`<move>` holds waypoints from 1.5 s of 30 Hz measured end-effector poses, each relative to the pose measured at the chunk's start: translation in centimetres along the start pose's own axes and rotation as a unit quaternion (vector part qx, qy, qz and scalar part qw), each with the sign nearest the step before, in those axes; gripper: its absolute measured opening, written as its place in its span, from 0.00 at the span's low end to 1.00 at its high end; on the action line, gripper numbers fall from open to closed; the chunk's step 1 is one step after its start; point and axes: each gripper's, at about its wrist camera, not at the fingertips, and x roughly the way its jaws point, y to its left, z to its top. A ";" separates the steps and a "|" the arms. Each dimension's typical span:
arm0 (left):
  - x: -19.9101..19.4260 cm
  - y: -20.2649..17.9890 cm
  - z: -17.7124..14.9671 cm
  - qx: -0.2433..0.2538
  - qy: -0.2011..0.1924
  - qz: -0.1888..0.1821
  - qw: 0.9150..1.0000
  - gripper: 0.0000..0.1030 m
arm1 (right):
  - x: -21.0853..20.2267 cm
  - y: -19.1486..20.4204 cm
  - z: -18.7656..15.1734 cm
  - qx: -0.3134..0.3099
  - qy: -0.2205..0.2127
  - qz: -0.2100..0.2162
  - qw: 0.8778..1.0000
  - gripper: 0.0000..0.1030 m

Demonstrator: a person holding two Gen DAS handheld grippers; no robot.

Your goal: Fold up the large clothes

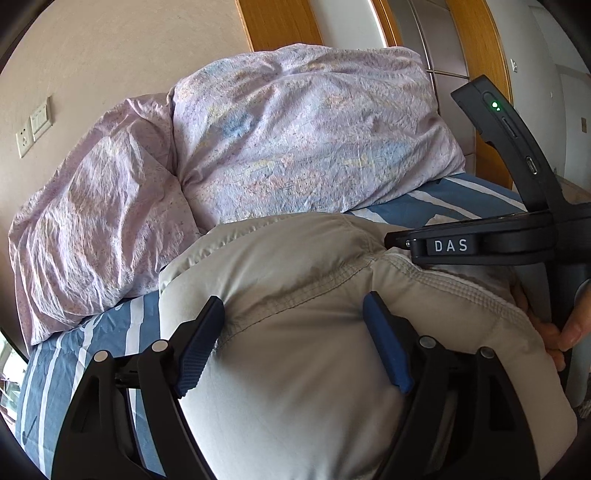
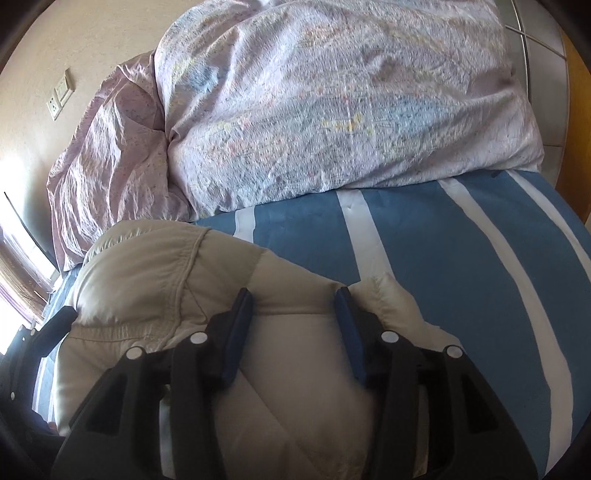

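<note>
Jacket point(image 1: 295, 332), puffy and soft, lies on the striped sheet point(image 2: 461, 258) just below the pillows point(image 1: 295, 140); I'd pinch it at a stitched seam. Left gripper point(image 1: 293, 317) gapes wide over it, right gripper point(image 2: 293, 310) half-open, neither gripping.

Beige wall point(image 1: 110, 55) (socket point(image 1: 24, 142) mounted) behind striped bed point(image 2: 461, 258), wooden headboard point(image 1: 280, 22).

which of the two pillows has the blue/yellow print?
The bigger pillow, on the right by the headboard. The pillow on the left by the wall is plain pinkish lilac with only fine specks.
</note>
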 end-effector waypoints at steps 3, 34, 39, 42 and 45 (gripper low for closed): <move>0.2 -0.2 0.0 0.003 0.003 0.006 1.000 0.77 | 0.4 -0.3 0.1 0.005 0.005 0.006 1.000 0.47; 2.3 3.1 1.7 -0.023 0.047 0.039 0.998 0.90 | -3.0 1.0 -2.0 -0.058 -0.047 -0.052 0.996 0.70; 2.9 2.7 1.1 -0.022 0.043 0.049 0.998 0.90 | -2.0 0.7 -1.9 -0.048 -0.034 -0.043 0.997 0.72; 3.7 3.1 0.8 -0.035 0.051 0.038 0.997 0.92 | -1.5 0.0 -1.8 -0.032 -0.024 -0.020 0.999 0.73; 3.9 3.3 0.8 -0.038 0.057 0.037 0.997 0.93 | -1.2 -0.1 -1.7 -0.031 -0.023 -0.013 0.999 0.73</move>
